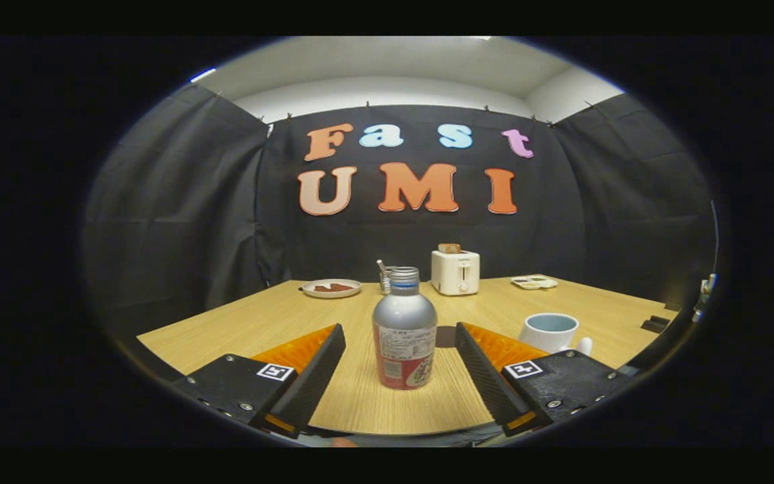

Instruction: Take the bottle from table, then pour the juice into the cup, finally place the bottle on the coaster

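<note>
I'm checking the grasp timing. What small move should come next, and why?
Probably close the tongs on the bottle: it stands upright between the open fingers, with a gap on each side, and nothing is held yet.

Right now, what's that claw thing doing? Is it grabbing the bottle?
Gripper: open, holding nothing. The bottle stands upright on the table between its two fingers, with a gap on each side.

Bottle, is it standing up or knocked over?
Standing up. The bottle sits base-down on the table, neck on top, between the open gripper fingers.
</note>
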